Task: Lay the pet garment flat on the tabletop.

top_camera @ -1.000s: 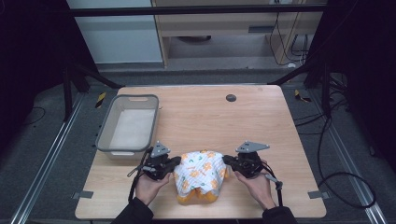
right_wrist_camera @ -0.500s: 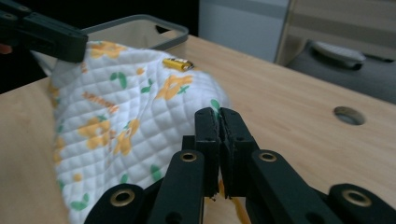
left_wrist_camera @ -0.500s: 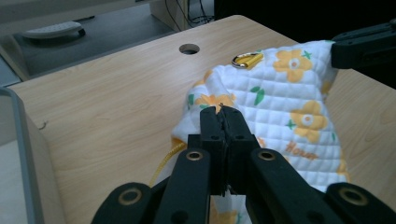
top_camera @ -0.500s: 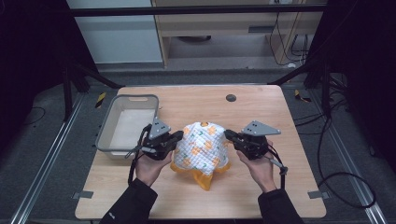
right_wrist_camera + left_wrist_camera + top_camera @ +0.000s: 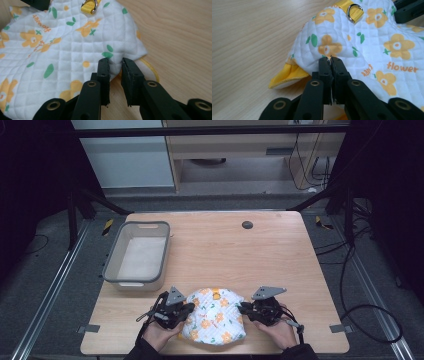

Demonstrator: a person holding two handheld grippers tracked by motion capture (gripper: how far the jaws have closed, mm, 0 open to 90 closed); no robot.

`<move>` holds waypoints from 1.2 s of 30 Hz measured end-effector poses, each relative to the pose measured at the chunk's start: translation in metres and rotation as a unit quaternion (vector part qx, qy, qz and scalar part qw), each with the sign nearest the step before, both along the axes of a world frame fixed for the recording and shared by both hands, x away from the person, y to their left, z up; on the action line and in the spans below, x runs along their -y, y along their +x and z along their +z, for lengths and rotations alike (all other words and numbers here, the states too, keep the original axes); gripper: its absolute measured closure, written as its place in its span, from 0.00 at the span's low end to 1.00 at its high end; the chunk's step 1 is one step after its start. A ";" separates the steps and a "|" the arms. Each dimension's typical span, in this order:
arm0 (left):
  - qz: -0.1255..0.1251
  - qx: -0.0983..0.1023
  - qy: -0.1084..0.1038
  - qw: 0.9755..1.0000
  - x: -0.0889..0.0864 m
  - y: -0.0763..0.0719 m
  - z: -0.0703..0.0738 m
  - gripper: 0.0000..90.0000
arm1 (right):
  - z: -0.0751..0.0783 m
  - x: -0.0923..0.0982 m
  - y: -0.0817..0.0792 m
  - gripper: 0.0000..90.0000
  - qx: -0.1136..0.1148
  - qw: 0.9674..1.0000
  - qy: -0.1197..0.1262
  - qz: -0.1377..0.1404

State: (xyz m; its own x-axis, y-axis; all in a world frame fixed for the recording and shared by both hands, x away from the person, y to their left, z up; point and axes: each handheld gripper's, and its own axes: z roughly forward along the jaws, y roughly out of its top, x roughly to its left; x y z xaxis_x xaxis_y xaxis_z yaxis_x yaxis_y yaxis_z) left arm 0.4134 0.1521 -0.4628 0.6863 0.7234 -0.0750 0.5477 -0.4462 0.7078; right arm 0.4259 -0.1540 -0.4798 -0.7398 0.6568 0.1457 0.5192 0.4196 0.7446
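Lying on the table [image 5: 280, 255] between the two grippers, the quilted floral garment [image 5: 214, 322] is pinched at its edge by the left gripper [image 5: 331, 60], whose jaws are clenched on a thin fold. The right gripper [image 5: 115, 62] has its jaws parted around the opposite edge, cloth bulging between them, not yet squeezed. Both edges are best gripped evenly, judged from the slack. "flower" is printed just beyond the left jaws.

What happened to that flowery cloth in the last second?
Half a second ago both grippers held the flowery cloth raised; now it lies back on the table's near edge. The left gripper stays clamped on it; the right gripper has opened. The grey bin hasn't moved.
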 end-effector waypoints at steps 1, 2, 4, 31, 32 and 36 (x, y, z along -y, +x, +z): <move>-0.004 -0.007 0.005 1.000 0.001 -0.001 -0.003 0.97 | -0.001 -0.001 0.000 0.85 -0.003 1.000 -0.001 0.002; -0.008 -0.011 0.009 1.000 0.002 -0.001 -0.006 0.96 | -0.004 -0.004 0.000 0.84 -0.012 1.000 -0.002 0.008; -0.012 -0.020 0.020 1.000 0.005 -0.001 -0.011 0.96 | -0.006 -0.007 -0.001 0.83 -0.013 1.000 -0.014 0.014; 0.063 0.013 0.062 0.996 0.001 0.056 -0.026 0.52 | -0.012 -0.005 0.039 0.72 0.020 0.997 -0.048 -0.053; 0.063 0.014 0.063 0.996 0.002 0.056 -0.026 0.52 | -0.013 -0.006 0.039 0.72 0.018 0.997 -0.051 -0.052; 0.067 0.009 0.057 0.996 0.001 0.055 -0.030 0.54 | -0.017 -0.008 0.039 0.74 0.019 0.997 -0.061 -0.052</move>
